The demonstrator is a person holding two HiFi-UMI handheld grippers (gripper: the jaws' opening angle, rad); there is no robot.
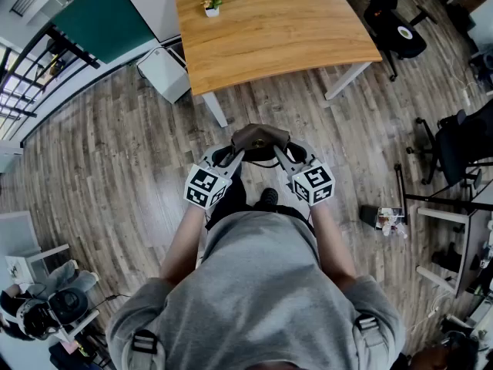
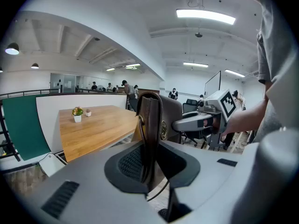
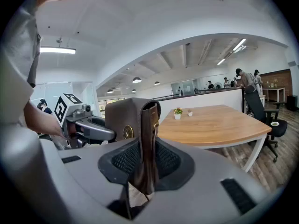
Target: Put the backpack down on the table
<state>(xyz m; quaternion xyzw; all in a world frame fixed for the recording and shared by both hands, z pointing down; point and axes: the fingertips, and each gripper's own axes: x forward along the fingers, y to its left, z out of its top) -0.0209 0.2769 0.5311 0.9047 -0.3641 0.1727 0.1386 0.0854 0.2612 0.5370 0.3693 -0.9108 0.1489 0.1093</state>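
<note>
The backpack (image 1: 260, 140) is held in the air short of the table (image 1: 285, 37), at its near edge and not touching it, over the wooden floor. It is carried from both sides, in my judgement so that the soft bag stays upright and level for setting down on the tabletop. Left gripper (image 2: 149, 164): jaws narrowly apart and clamped on the backpack's brown side edge, pads pressing the leather. Right gripper (image 3: 145, 164): likewise clenched on the opposite side edge, nothing else between its jaws. A small potted plant (image 1: 212, 4) stands at the table's far side, well apart from the likely landing area. Placement not yet done.
</note>
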